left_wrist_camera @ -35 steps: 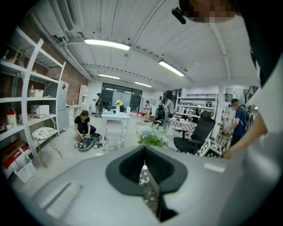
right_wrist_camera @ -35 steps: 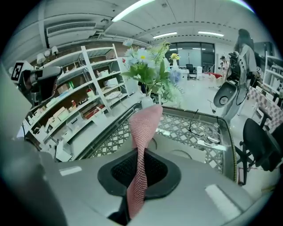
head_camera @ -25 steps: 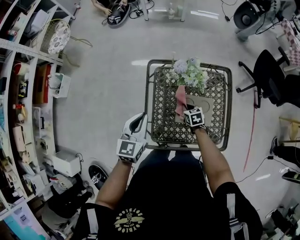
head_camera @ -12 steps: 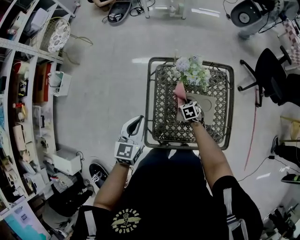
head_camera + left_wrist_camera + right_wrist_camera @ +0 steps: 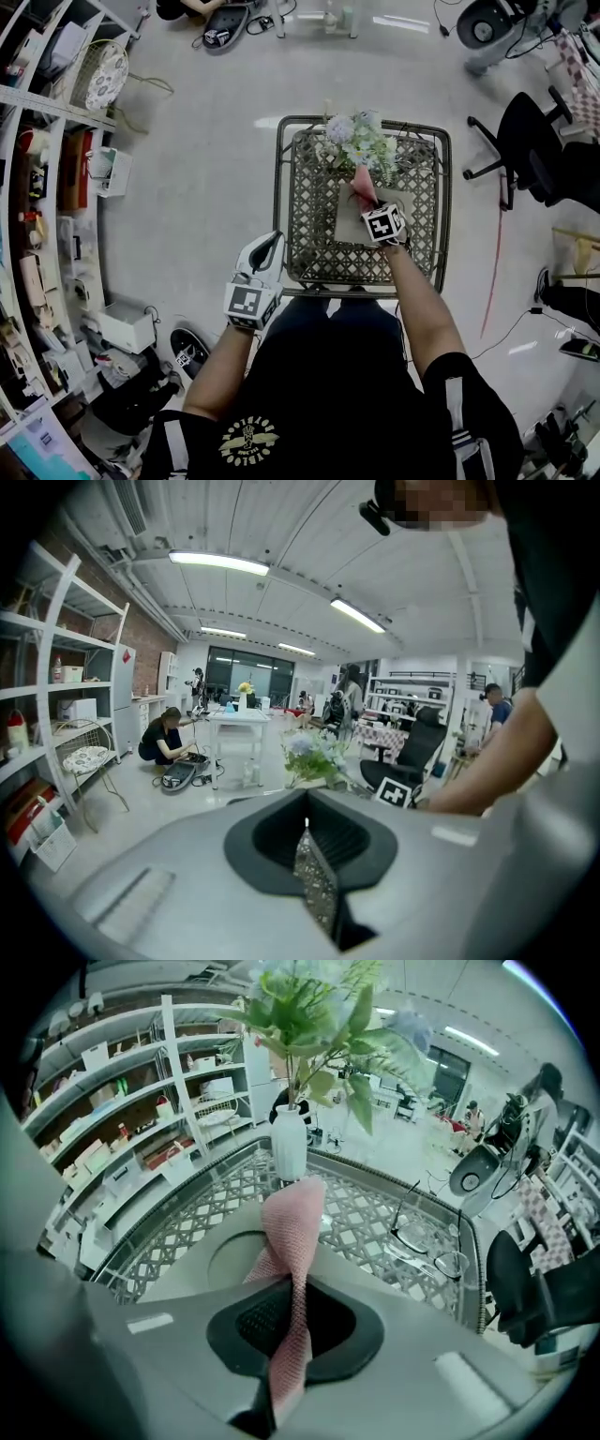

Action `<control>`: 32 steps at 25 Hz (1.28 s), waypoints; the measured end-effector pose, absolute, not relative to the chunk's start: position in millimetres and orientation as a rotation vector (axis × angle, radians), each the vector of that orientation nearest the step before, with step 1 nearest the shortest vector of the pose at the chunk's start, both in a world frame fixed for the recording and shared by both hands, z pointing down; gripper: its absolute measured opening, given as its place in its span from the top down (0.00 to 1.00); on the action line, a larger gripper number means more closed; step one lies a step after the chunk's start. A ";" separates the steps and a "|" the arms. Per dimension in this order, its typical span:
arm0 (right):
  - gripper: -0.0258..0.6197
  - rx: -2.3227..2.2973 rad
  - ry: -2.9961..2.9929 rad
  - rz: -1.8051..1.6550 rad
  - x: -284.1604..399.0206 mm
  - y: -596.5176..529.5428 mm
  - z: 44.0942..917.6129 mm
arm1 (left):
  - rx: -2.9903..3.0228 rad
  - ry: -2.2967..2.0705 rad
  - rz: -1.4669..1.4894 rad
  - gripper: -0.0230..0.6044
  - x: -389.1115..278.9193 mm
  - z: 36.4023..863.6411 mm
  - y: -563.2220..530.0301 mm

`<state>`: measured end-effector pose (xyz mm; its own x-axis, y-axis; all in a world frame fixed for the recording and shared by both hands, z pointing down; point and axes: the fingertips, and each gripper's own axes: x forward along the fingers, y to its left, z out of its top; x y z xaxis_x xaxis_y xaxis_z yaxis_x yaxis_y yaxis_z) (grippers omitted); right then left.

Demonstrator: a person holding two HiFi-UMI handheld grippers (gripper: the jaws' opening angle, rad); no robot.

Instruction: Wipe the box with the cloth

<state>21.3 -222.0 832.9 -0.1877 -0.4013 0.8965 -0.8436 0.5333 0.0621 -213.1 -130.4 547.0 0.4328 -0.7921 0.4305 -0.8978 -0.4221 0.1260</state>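
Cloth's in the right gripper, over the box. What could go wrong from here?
The white vase stands behind the box; a forward stroke by the right gripper may tip it.
The left gripper is off the table, so the box is unbraced and may slide.
The pink cloth is pinched as a twisted strip; it may wipe poorly.

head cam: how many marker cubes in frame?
2. One cube sits on the left gripper, beside the wicker table's near-left corner. The other cube is on the right gripper, which grips the cloth above the box. None appears hidden.
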 end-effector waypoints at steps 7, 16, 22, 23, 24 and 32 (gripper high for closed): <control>0.92 1.058 -1.771 0.575 66.9 -219.1 828.6 | 2.342 -1.460 0.441 0.96 -185.1 545.8 -128.2; 0.92 1.057 -1.756 0.586 107.9 -211.6 832.5 | 2.335 -1.502 0.425 0.96 -160.7 537.6 -127.0; 0.92 1.060 -1.701 0.530 142.4 -206.4 829.4 | 2.330 -1.543 0.425 0.96 -149.6 535.6 -118.0; 0.92 1.060 -1.692 0.535 147.2 -204.1 830.1 | 2.325 -1.545 0.418 0.96 -149.4 535.6 -115.8; 0.92 1.060 -1.688 0.543 151.4 -201.6 830.6 | 2.319 -1.550 0.409 0.96 -149.3 534.8 -114.6; 0.92 1.025 -1.781 0.441 147.6 -195.8 792.1 | 2.324 -1.581 0.379 0.96 -140.5 527.7 -108.8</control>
